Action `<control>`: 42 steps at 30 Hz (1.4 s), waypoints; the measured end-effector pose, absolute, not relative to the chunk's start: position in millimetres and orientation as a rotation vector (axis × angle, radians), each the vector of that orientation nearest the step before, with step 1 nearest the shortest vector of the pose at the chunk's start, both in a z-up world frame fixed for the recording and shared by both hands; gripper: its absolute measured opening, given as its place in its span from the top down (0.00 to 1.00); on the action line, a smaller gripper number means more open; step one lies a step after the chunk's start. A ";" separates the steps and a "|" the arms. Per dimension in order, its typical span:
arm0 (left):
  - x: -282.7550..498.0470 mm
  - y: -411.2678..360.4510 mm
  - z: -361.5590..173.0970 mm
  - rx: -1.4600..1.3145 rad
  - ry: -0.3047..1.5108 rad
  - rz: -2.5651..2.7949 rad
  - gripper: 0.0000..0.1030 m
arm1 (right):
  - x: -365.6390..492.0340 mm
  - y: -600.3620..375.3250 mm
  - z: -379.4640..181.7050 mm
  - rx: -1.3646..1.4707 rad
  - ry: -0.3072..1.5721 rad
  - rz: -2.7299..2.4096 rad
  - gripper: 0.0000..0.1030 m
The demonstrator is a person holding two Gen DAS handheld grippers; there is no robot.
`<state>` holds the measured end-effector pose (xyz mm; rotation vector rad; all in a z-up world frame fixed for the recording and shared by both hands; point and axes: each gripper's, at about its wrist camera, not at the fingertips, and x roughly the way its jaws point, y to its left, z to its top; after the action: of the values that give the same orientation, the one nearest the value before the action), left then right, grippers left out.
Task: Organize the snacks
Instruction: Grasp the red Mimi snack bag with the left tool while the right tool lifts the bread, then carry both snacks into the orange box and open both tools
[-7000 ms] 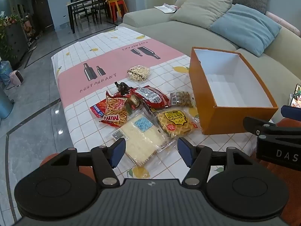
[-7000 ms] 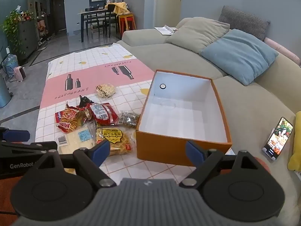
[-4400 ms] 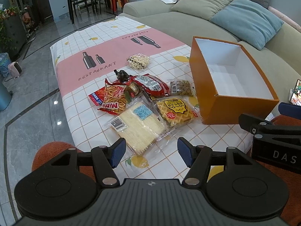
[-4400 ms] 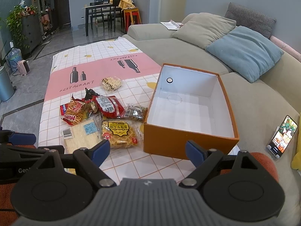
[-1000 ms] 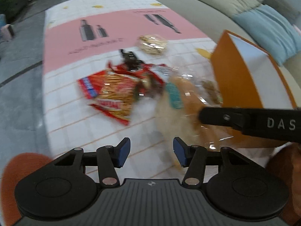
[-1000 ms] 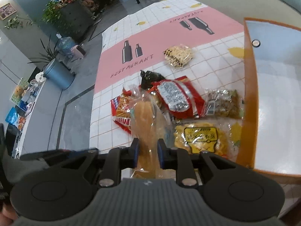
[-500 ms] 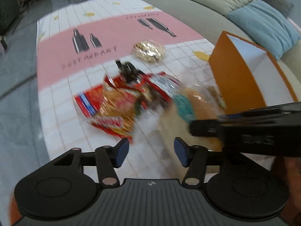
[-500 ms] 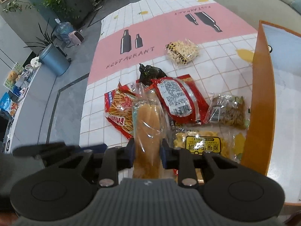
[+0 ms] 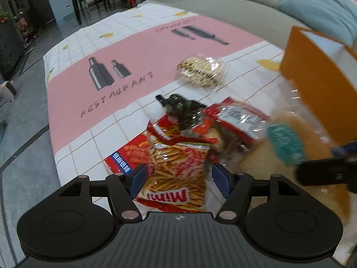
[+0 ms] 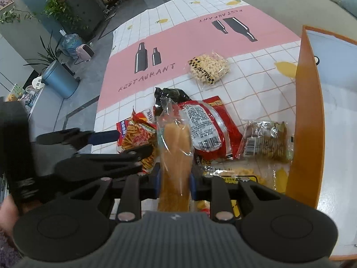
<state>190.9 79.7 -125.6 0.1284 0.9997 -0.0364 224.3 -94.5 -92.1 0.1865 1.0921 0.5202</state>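
My right gripper point(image 10: 175, 182) is shut on a clear bag of flat bread point(image 10: 175, 149) and holds it on edge above the snack pile; the bag also shows blurred in the left wrist view point(image 9: 287, 154). My left gripper point(image 9: 179, 176) is open, its fingers on either side of the red Mimi stick-snack bag point(image 9: 176, 167), which lies on the tablecloth. The left gripper appears in the right wrist view point(image 10: 107, 149). The open orange box point(image 10: 309, 111) stands to the right.
On the tablecloth point(image 10: 178, 35) lie a red packet point(image 10: 207, 127), a dark small bag point(image 10: 169, 95), a clear cracker pack point(image 10: 266, 141), a yellow waffle pack point(image 10: 241, 175) and a popcorn bag point(image 10: 208, 69). A sofa point(image 9: 245, 2) runs behind the box.
My left gripper has dropped forward over the Mimi bag. My right gripper, holding the bread bag, has stayed lifted and shifted slightly towards the box.
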 end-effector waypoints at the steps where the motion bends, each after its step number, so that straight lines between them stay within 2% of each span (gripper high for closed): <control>1: 191.6 81.3 -127.8 0.125 1.003 -0.033 0.24 | 224.7 -95.6 -92.8 0.189 1.093 0.519 0.78; 4: 194.5 86.3 -133.1 0.105 1.017 -0.031 0.28 | 224.5 -96.1 -94.5 0.185 1.092 0.514 0.78; 9: 190.3 90.9 -133.1 0.063 1.016 -0.045 0.50 | 222.2 -92.6 -94.8 0.169 1.081 0.510 0.78; 11: 188.2 91.0 -131.7 0.050 1.017 -0.048 0.55 | 220.6 -91.9 -94.7 0.165 1.077 0.506 0.78; 25: 135.0 74.3 -69.2 -0.059 0.993 -0.016 0.56 | 183.2 -101.5 -64.9 0.163 0.973 0.530 0.79; 34: 107.6 41.9 -7.7 -0.100 0.924 -0.084 0.56 | 147.6 -152.6 -10.6 0.235 0.785 0.472 0.79; 42: 118.3 -18.2 35.4 -0.053 0.860 -0.223 0.56 | 125.7 -226.8 32.5 0.292 0.611 0.335 0.79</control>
<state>118.3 -18.2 35.4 -0.0528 0.8596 -0.2231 125.7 -226.8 32.5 0.2917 0.6112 0.3352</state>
